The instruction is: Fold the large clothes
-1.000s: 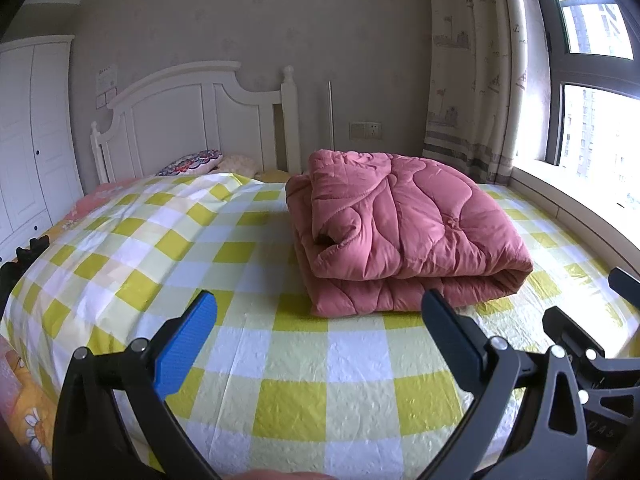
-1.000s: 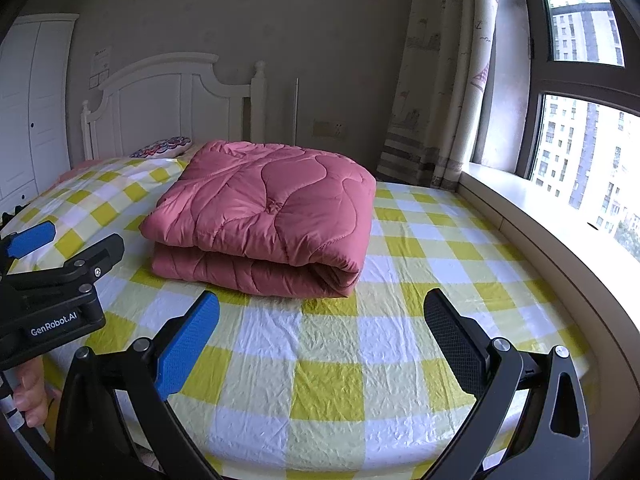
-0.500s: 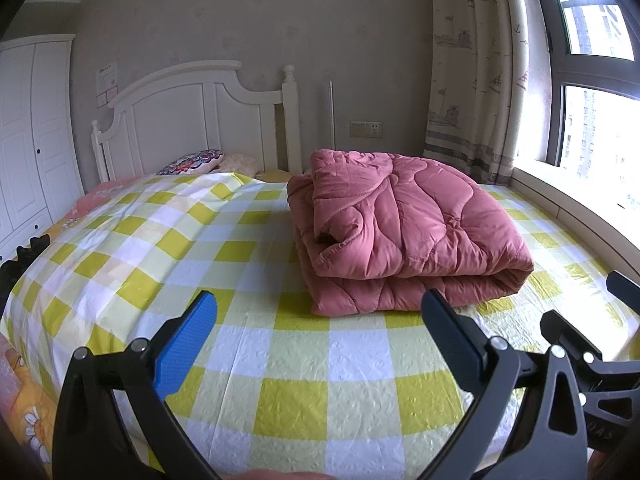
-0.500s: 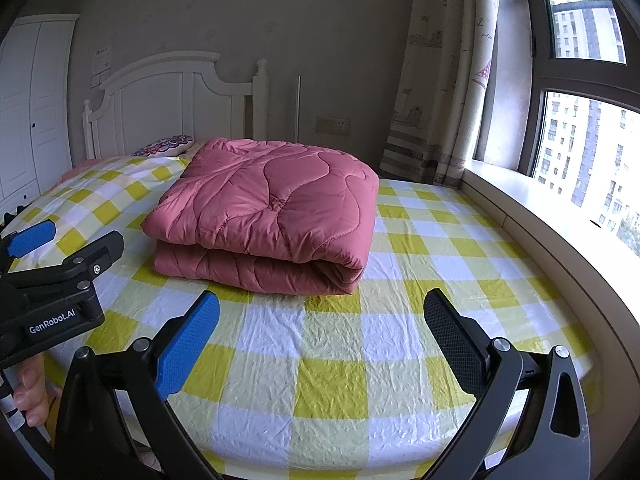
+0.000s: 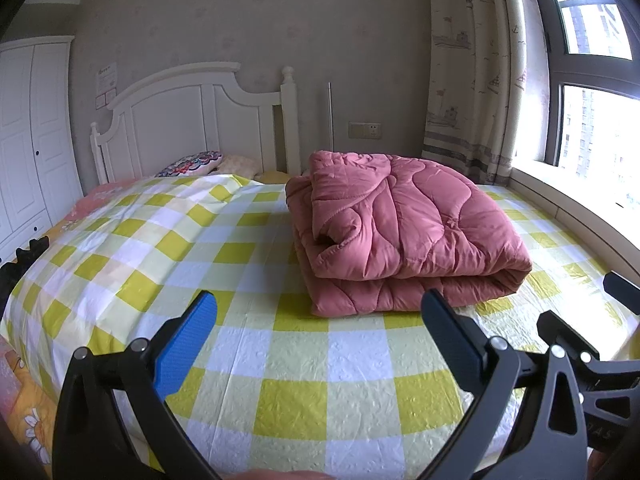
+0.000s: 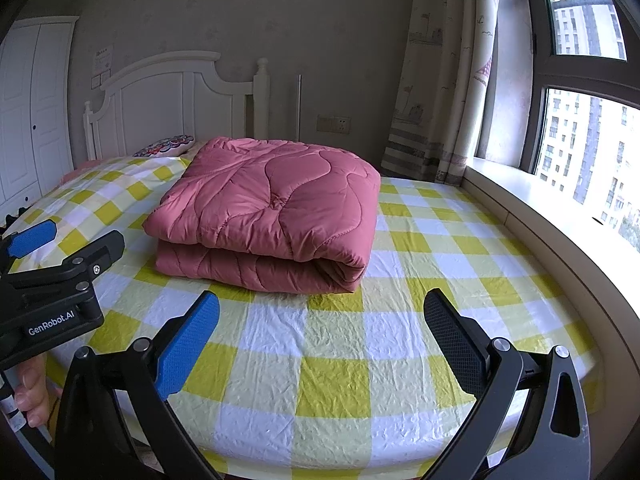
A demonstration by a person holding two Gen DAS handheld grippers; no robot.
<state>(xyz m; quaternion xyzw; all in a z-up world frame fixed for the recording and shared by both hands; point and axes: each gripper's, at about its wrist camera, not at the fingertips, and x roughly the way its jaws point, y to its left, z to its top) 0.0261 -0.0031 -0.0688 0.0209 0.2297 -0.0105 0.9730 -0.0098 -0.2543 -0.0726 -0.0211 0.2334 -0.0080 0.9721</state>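
A pink quilted comforter [image 5: 400, 232] [image 6: 272, 216] lies folded into a thick stack on the yellow and white checked bed sheet [image 5: 304, 356] [image 6: 328, 344]. My left gripper [image 5: 320, 340] hovers open above the sheet, short of the comforter's near edge, with nothing between its fingers. My right gripper [image 6: 322, 340] is open too, just short of the comforter's folded front edge, and holds nothing. The left gripper's body [image 6: 52, 296] shows at the left of the right wrist view, with a hand [image 6: 32, 392] under it.
A white headboard [image 5: 192, 120] and patterned pillows [image 5: 188, 162] are at the far end of the bed. A window sill [image 6: 540, 208] and curtain [image 6: 436, 80] run along the right. A white wardrobe [image 5: 28, 140] stands at the left.
Both views have shifted very slightly; the comforter sits a touch further right in the right wrist view. The comforter itself has not moved and both grippers stay open.
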